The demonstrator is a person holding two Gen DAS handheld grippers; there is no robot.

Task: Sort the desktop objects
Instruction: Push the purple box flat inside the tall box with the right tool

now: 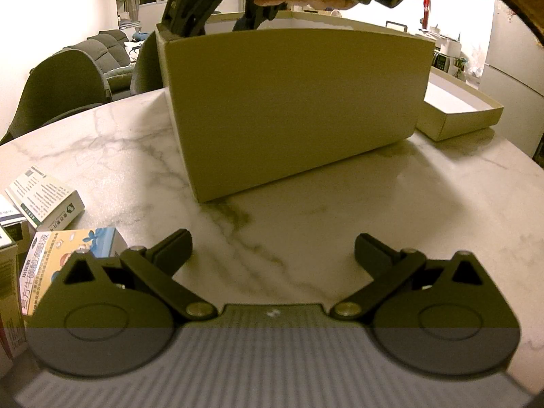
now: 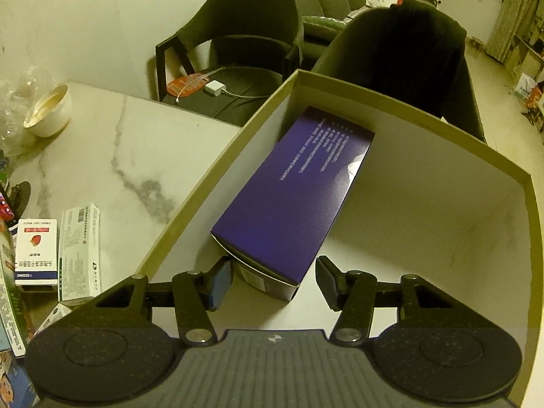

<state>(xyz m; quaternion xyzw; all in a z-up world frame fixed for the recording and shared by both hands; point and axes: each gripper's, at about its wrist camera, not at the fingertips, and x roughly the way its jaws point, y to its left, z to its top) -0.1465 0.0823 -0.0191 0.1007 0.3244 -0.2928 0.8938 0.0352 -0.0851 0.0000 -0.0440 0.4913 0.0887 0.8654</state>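
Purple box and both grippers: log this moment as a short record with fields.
purple box: lying flat inside the big open carton
right gripper: open, its fingers either side of the purple box's near end, a gap showing at the right pad
left gripper: open, empty, above the marble table, facing the carton's outer wall
medicine boxes: on the table, outside the carton
carton lid: beside the carton

Both views carry a dim yellow-green cast. In the left wrist view the window (image 1: pixel 455 10) at upper right is blown out white, and a grey band with fine vertical stripes crosses the lower part of the frame. The big box (image 1: pixel 292 102) throws a soft shadow on the marble table (image 1: pixel 306 204). Fisheye bending curves straight edges; corners go black. The right wrist view is dimmer but sharp.
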